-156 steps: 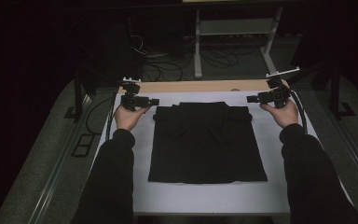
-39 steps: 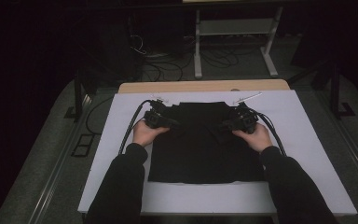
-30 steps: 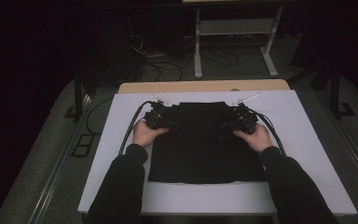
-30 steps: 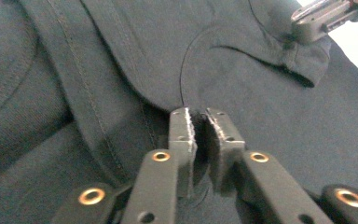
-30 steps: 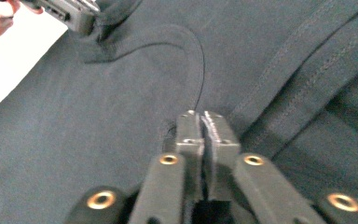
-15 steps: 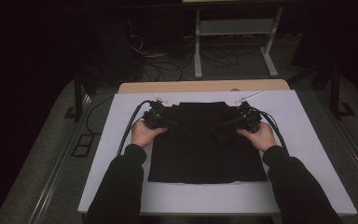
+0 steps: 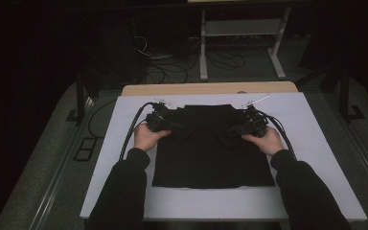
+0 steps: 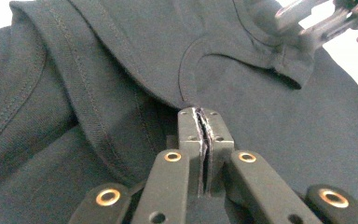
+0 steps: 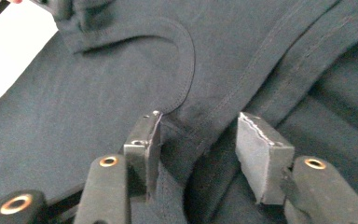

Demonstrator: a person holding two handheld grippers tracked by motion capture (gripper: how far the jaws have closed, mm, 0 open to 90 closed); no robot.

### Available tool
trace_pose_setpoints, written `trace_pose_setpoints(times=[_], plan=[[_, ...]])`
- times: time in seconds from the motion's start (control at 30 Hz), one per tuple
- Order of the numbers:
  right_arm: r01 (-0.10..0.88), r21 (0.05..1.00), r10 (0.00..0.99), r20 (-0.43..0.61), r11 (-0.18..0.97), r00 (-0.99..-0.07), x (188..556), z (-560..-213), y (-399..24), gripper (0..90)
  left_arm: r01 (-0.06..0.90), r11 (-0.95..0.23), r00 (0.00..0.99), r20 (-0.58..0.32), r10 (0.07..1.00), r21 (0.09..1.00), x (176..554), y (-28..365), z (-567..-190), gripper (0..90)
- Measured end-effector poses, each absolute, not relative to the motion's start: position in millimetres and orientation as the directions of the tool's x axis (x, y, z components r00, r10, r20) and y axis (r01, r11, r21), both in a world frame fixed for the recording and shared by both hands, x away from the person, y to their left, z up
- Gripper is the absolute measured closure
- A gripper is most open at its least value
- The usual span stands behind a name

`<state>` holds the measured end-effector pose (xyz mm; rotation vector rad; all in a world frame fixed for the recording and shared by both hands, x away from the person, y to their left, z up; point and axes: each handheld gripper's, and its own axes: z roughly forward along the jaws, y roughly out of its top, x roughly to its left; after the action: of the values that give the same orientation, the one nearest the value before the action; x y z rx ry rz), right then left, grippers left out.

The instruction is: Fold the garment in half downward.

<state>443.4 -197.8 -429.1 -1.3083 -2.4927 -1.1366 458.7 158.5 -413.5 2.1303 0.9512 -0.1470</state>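
A black T-shirt (image 7: 213, 153) lies flat on a white board (image 7: 316, 143), its sleeves folded inward. My left gripper (image 7: 172, 123) rests on the shirt's upper left part. In the left gripper view, the left gripper (image 8: 200, 122) has its jaws shut on a fold of fabric just below the collar seam (image 8: 191, 70). My right gripper (image 7: 234, 134) sits on the upper right part. In its own view, the right gripper (image 9: 200, 123) has just been opening. A ridge of shirt fabric (image 9: 193, 154) lies loose between its parted pads.
The board lies on a wooden table (image 7: 211, 88) whose far edge shows behind it. A white metal stand (image 7: 239, 28) and floor cables (image 7: 172, 62) are beyond the table. Bare board lies to either side of the shirt and along the front.
Both hands have come in from the shirt's far corners onto its upper chest area, and the shoulders now lie folded inward. Over the last second the hands have barely shifted.
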Motion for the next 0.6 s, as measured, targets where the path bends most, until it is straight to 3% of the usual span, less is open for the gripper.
trace_pose_setpoints(times=[0.13,0.43,0.6], plan=[[0.751,0.555,0.661,0.418,0.358,-0.623,444.5,-434.2,-194.2,46.4,0.679,-0.409,0.708,-0.395,0.585,0.61,458.2,160.3,-415.2,86.8],[0.741,0.556,0.647,0.414,0.377,-0.64,443.7,-436.7,-189.3,79.7,0.684,-0.401,0.702,-0.402,0.587,0.609,457.6,163.0,-419.8,86.7],[0.72,0.566,0.648,0.38,0.402,-0.66,441.5,-434.8,-188.3,83.2,0.684,-0.394,0.701,-0.404,0.588,0.615,456.2,164.9,-420.5,86.7]])
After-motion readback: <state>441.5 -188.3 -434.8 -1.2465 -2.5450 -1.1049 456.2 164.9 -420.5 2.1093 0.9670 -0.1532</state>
